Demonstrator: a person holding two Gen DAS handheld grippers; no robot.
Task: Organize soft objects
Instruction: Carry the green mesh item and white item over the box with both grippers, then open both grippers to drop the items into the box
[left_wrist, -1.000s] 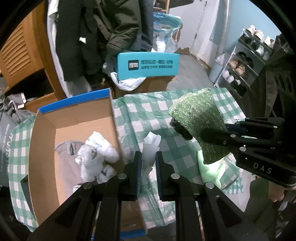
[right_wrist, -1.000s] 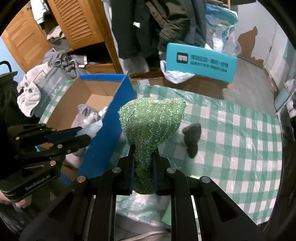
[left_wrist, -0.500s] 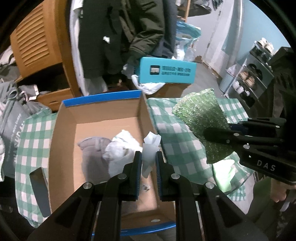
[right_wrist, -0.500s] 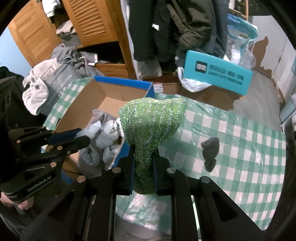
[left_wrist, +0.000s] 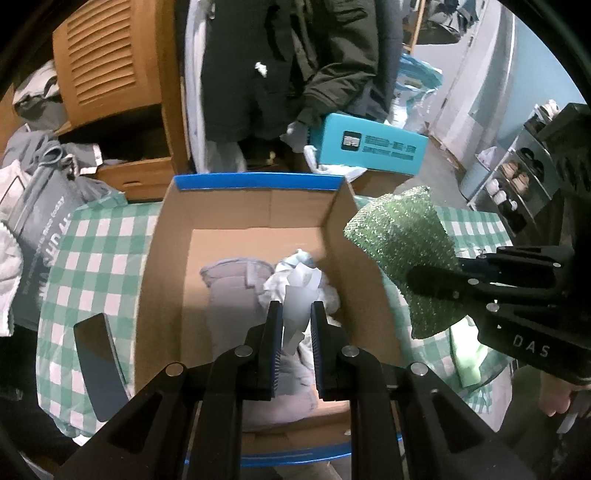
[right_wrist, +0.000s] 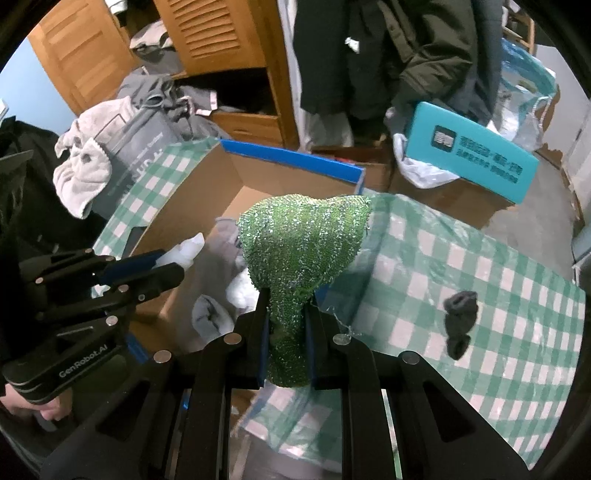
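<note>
My left gripper (left_wrist: 296, 308) is shut on a small white cloth (left_wrist: 298, 297) and hangs over the open cardboard box (left_wrist: 162, 266) with the blue rim. Inside the box lie a grey garment (left_wrist: 229, 284) and white soft pieces (left_wrist: 325, 295). My right gripper (right_wrist: 286, 299) is shut on a sparkly green cloth (right_wrist: 303, 243), held up over the box's right edge. In the left wrist view the green cloth (left_wrist: 402, 247) and the right gripper (left_wrist: 436, 284) show at the right. The left gripper (right_wrist: 173, 266) with its white cloth appears at the left of the right wrist view.
A green checked tablecloth (right_wrist: 480, 280) covers the table; a dark grey sock (right_wrist: 460, 314) lies on it at the right. A pale green cloth (left_wrist: 469, 358) lies below the right gripper. Behind are a teal box (right_wrist: 472, 158), hanging dark coats (left_wrist: 295, 66), a wooden wardrobe (right_wrist: 207, 37) and a grey bag (left_wrist: 40, 206).
Both grippers have moved left across the table with their cloths. The left gripper went from the box's right wall to over its inside; the green cloth came to the box's right edge.
</note>
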